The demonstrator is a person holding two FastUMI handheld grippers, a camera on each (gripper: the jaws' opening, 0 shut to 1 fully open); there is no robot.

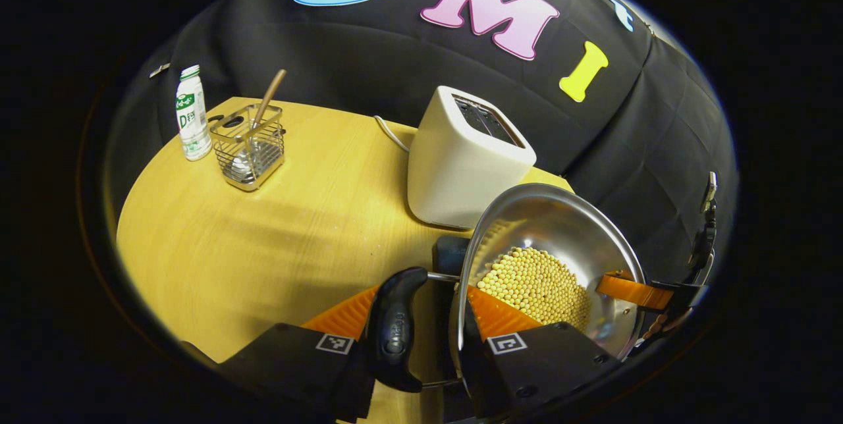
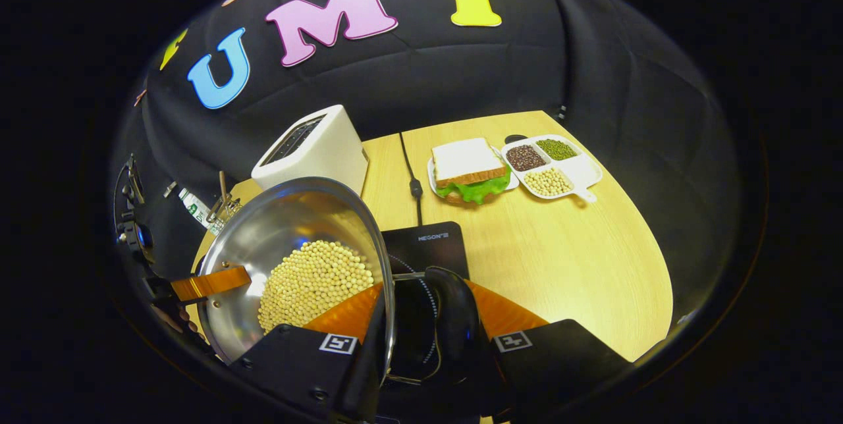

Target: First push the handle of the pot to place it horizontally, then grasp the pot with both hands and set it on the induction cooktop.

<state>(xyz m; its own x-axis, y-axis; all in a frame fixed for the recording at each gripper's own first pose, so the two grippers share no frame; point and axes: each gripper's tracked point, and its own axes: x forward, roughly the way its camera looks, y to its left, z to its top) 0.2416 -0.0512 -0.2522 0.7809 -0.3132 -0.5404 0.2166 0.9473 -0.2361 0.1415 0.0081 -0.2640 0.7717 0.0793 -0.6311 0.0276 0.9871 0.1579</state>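
Pot of pale beans is hanging above the induction cooktop, both grippers clamping its rim: left gripper straddling one side handle, right gripper the opposite. Bare table is stretching leftward; toaster is standing close behind.

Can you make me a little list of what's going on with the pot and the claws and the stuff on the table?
pot: steel, tilted, beans inside
left claw: fingers either side of pot rim and black handle
right claw: same, opposite handle
cooktop: black, under the pot
toaster: white, behind pot
sandwich: on plate
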